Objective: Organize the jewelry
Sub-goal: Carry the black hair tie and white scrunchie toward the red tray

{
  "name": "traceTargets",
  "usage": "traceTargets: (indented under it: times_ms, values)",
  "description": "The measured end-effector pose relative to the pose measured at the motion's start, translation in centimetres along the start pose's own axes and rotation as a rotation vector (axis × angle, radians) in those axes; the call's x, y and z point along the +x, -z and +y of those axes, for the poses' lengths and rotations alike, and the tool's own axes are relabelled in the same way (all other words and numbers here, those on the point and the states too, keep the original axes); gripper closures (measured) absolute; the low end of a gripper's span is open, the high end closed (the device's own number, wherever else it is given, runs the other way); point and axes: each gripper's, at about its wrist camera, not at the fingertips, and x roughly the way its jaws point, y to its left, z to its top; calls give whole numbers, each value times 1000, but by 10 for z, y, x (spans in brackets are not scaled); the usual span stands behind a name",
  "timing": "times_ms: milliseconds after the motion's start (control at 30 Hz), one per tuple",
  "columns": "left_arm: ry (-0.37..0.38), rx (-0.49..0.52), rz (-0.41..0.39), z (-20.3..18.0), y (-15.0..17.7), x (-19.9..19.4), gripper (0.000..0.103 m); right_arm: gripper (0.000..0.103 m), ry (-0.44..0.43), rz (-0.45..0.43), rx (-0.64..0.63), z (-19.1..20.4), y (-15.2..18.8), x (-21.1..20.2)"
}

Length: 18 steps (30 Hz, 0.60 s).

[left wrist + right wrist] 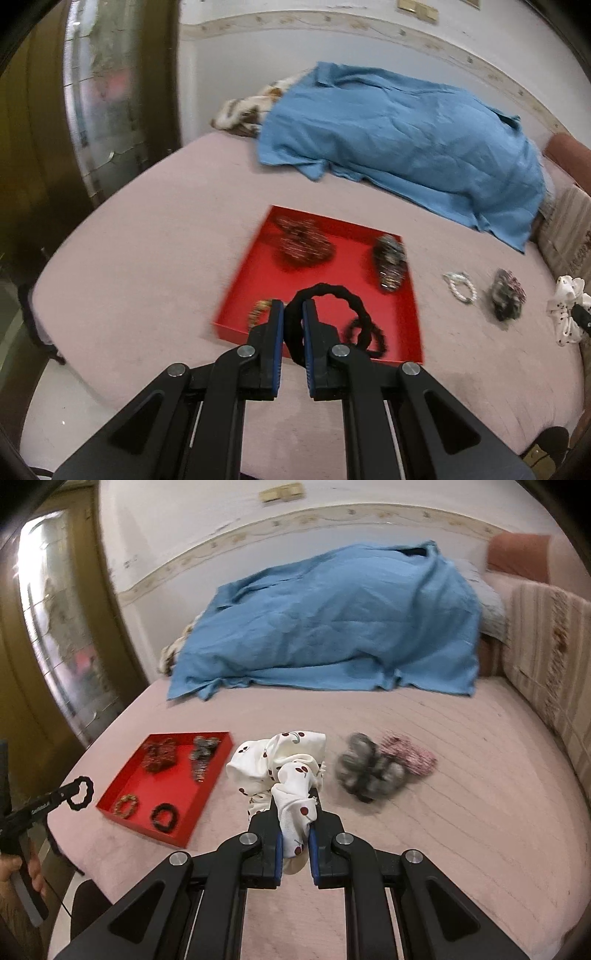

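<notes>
A red tray (332,258) lies on the pink bed and also shows in the right wrist view (173,786). My left gripper (293,314) is shut on a black scrunchie (332,295), held above the tray's near edge; it shows at the far left of the right wrist view (79,794). In the tray lie two dark beaded pieces (303,240) (389,262), a gold bracelet (125,805) and another black scrunchie (165,816). My right gripper (295,801) is shut on a white cherry-print scrunchie (284,771), lifted above the bed right of the tray.
A pearl bracelet (460,288) lies on the bed right of the tray. A grey scrunchie (369,771) and a pink one (410,757) lie further right. A blue cloth (332,627) covers a pile at the back. A wardrobe door (110,92) stands left.
</notes>
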Motion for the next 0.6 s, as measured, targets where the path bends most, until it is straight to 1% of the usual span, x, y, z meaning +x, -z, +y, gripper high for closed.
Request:
traceTargets:
  times_ms: [167,300,433,600]
  values:
    - [16,-50,9,26,-6,2,93,91,-48,22,-45,33,-16,16]
    - [49,-64,24,34,-12,11,93,91,-90,48,-91,62,-25,31]
    - [76,-51,42,35,-22,29,93,91,-121,82,-150,95,-31,53]
    - [73,-14,63,31,-35,61,93,91,-145,131,-195,128,-31,88]
